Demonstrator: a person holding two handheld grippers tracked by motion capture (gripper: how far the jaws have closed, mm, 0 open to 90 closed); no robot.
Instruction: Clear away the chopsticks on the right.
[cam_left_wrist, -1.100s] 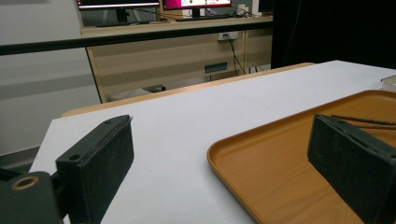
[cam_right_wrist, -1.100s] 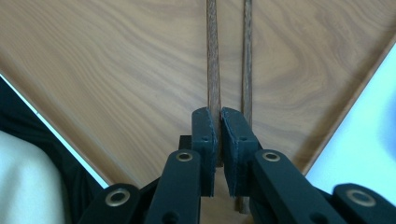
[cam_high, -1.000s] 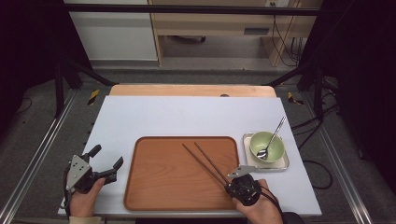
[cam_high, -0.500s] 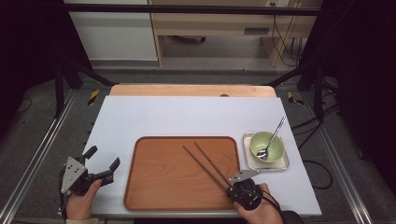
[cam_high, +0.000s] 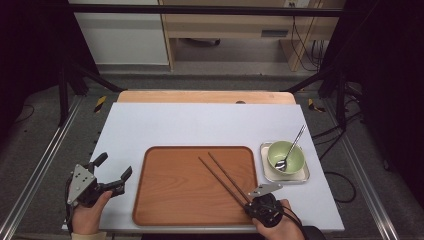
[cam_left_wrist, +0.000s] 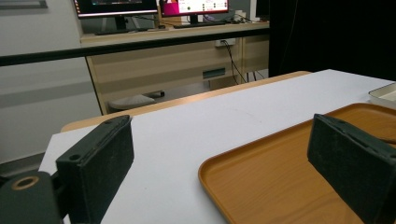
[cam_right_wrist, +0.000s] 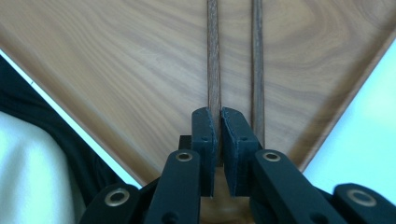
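Two dark wooden chopsticks (cam_high: 222, 175) lie diagonally on a brown wooden tray (cam_high: 180, 200) at the table's near middle. My right gripper (cam_high: 250, 204) sits at their near ends, by the tray's near right corner. In the right gripper view its jaws (cam_right_wrist: 218, 114) are shut on the left chopstick (cam_right_wrist: 213, 56), while the other chopstick (cam_right_wrist: 257, 56) runs just beside the right jaw. My left gripper (cam_high: 115, 165) is held open left of the tray, with nothing between its fingers. The left gripper view shows the open gripper (cam_left_wrist: 219, 126) facing across the tray's corner (cam_left_wrist: 280, 177).
A green bowl (cam_high: 285, 156) with a metal spoon (cam_high: 292, 145) in it stands on a small white tray (cam_high: 300, 176), right of the wooden tray. The white table top (cam_high: 200, 125) stretches bare behind the tray. Black frame rails run along both sides.
My right gripper and the chopsticks have shifted slightly toward the near edge. The left gripper has barely moved and stays open.
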